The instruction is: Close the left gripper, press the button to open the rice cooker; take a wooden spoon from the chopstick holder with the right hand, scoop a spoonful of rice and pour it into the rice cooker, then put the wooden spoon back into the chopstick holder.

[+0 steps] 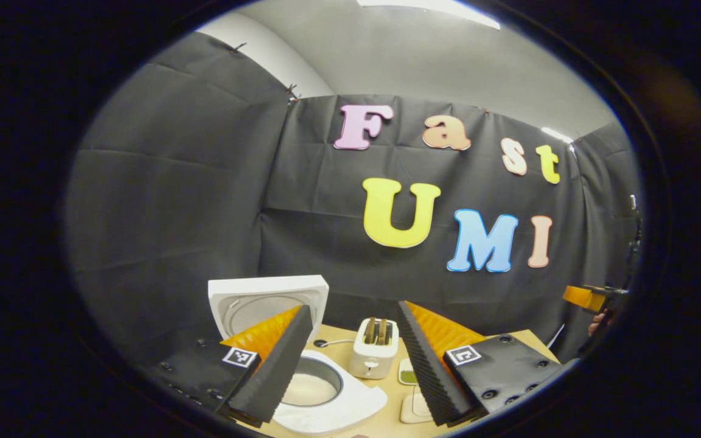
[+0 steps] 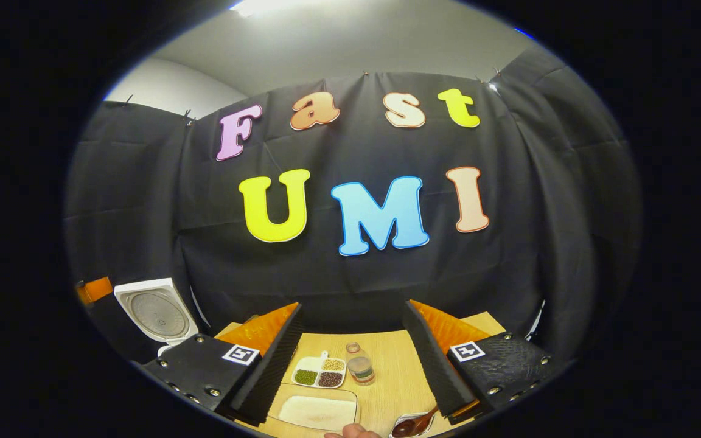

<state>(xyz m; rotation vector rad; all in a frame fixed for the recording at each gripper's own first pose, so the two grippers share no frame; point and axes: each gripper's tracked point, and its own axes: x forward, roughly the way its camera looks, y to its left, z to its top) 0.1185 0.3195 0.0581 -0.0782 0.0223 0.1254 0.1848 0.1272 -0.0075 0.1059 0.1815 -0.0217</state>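
Observation:
The white rice cooker stands open, its lid raised and white rice in its pot. My left gripper hovers open just above and behind it, with nothing between the fingers. My right gripper is open and empty over the wooden table. A flat tray of rice lies below it. The wooden spoon rests in a shiny metal holder by the right finger. The raised cooker lid stands far left in the right gripper view.
A white toaster with brown slices stands behind the cooker. A divided dish of beans and a small jar sit mid-table. A hand holds the other gripper at the far right. A fingertip shows at the bottom edge.

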